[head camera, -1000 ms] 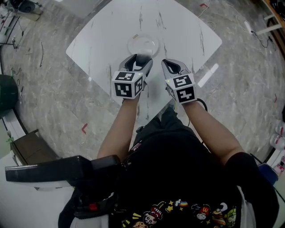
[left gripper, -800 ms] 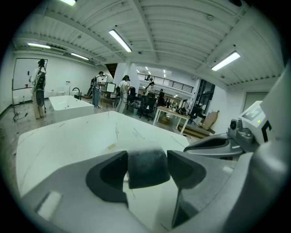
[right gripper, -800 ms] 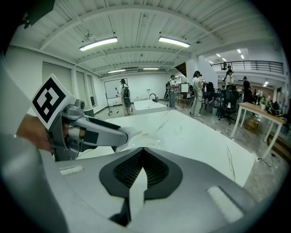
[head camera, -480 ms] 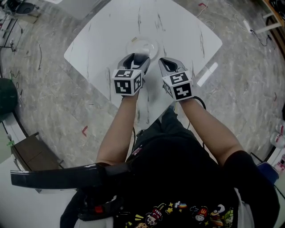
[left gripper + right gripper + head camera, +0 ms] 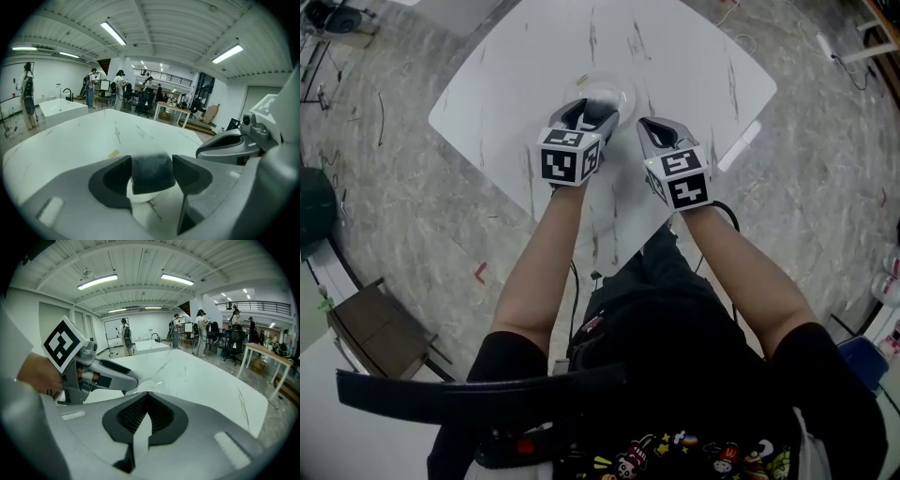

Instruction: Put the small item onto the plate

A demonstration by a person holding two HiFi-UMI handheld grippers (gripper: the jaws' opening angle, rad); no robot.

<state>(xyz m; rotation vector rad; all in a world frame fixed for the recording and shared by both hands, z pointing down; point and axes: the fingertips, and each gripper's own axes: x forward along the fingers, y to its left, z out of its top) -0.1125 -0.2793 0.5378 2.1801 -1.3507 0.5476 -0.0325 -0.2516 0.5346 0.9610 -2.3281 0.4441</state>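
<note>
A small dark grey item (image 5: 151, 174) sits pinched between the jaws of my left gripper (image 5: 151, 164), which is shut on it. In the head view the left gripper (image 5: 596, 114) hangs over the near rim of a clear glass plate (image 5: 619, 92) on the white table (image 5: 694, 56). The item (image 5: 598, 118) shows as a dark spot at the jaw tips. My right gripper (image 5: 660, 128) hovers just right of the plate, apart from it. Its jaws meet with nothing between them (image 5: 146, 397). The left gripper (image 5: 105, 376) shows at the left of the right gripper view.
The white table has dark streaks and stands cornerwise on a grey marbled floor. A small yellow mark (image 5: 113, 153) lies on the tabletop beyond the left jaws. A brown box (image 5: 375, 328) stands on the floor at the left. People and desks fill the far background.
Both grippers have moved forward. The left one, still holding the dark item, has come from short of the plate to over its near rim.
</note>
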